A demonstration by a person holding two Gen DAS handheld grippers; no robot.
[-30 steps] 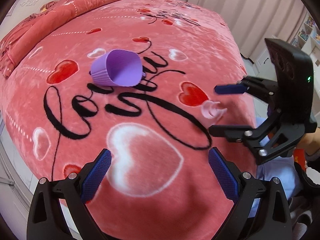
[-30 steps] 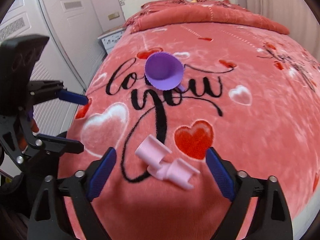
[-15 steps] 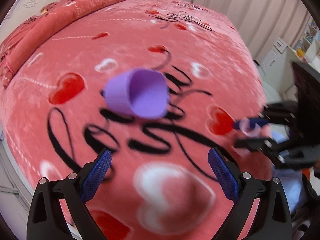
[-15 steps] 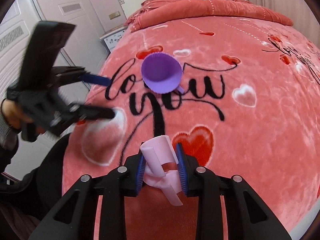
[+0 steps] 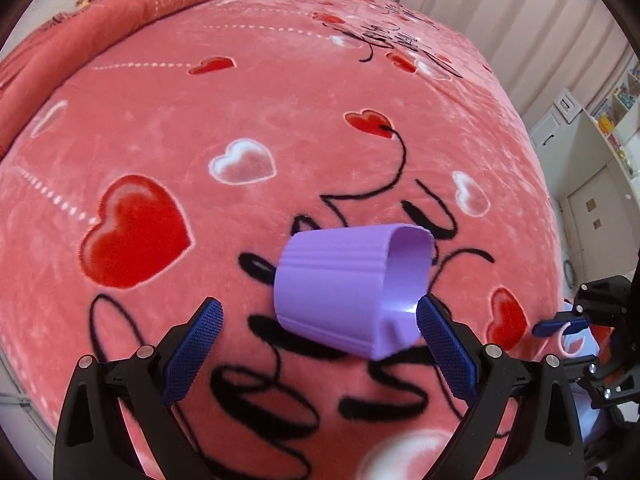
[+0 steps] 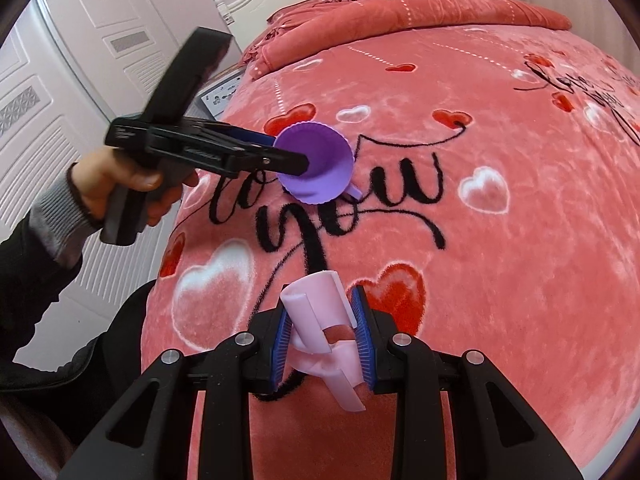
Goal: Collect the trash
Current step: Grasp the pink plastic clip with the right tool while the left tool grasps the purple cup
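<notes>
**Right gripper has the pink scrap; left closing in on the purple cup**

Right wrist view, bottom centre: right gripper (image 6: 323, 334), jaws now together and clamped on the pale pink curled plastic scrap (image 6: 320, 320). A second ago the jaws stood wide apart with the scrap lying loose on the bedspread between them. Judgement: first piece of trash secured; it needs a receptacle next.

Left wrist view, lower half: left gripper (image 5: 318, 340), jaws apart. The ribbed lilac silicone cup (image 5: 352, 288) lies on its side, mouth toward the right of the frame, between the blue pads; its mouth end is just beside the right pad (image 5: 446, 346), contact uncertain. A second ago the cup sat mid-frame, well apart from the pads, so this gripper has advanced. Judgement: the cup is the likely receptacle; not yet gripped.

Right wrist view, centre left: left gripper's fingertips reach the cup's rim; the person's hand (image 6: 132, 184) is on the handle.

Farther: plush pink heart-print bedspread (image 6: 500, 272). Black script reads "love you"; the same lettering repeats at upper right, too small to read. No brand labels visible.
</notes>
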